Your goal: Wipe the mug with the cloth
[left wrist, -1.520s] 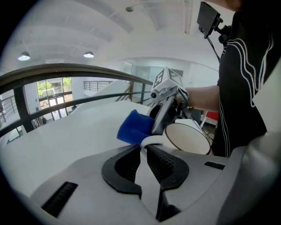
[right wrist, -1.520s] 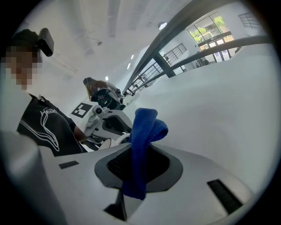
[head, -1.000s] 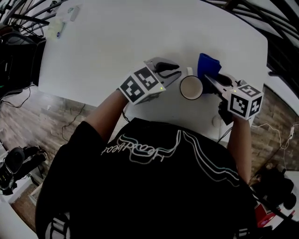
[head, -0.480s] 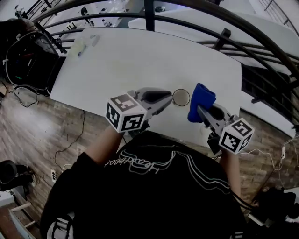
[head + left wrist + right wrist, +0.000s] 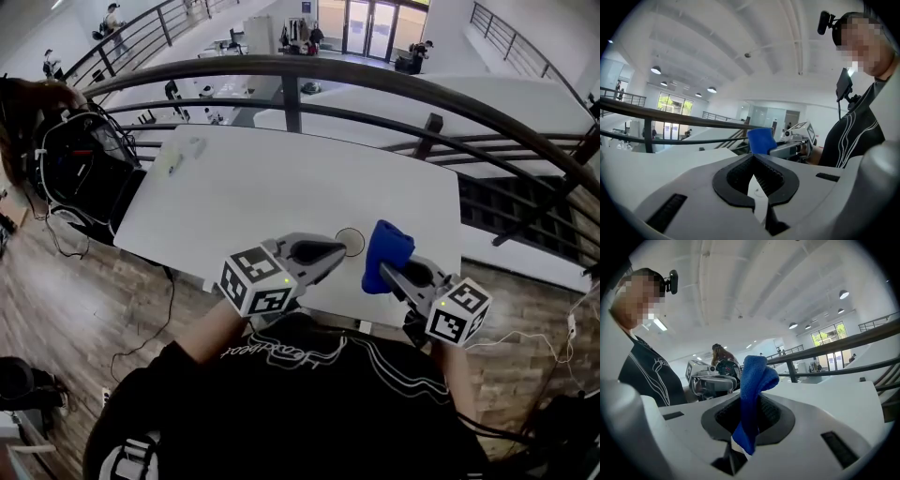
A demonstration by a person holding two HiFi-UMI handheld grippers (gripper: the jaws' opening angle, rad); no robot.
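Note:
A white mug (image 5: 351, 241) stands on the white table (image 5: 244, 187) near its front edge. My left gripper (image 5: 341, 251) (image 5: 753, 158) hangs above the table, and its tip overlaps the mug's near rim in the head view. Its jaws have just been closing and are now shut, with nothing between them. My right gripper (image 5: 386, 272) (image 5: 750, 399) floats just to the right, shut on a folded blue cloth (image 5: 387, 249) (image 5: 757, 376) that sticks up past its fingertips. In the left gripper view the cloth (image 5: 761, 139) shows ahead of the jaws, and the mug cannot be made out.
A dark metal railing (image 5: 300, 70) curves behind the table. Small pale items (image 5: 178, 155) lie at the table's far left corner. Black equipment and cables (image 5: 80, 159) crowd the floor to the left. A wooden floor surrounds the table.
Both grippers have risen off the table, the right one carrying the cloth. The mug has stayed on the table. The head view has tipped up, and the railing now shows.

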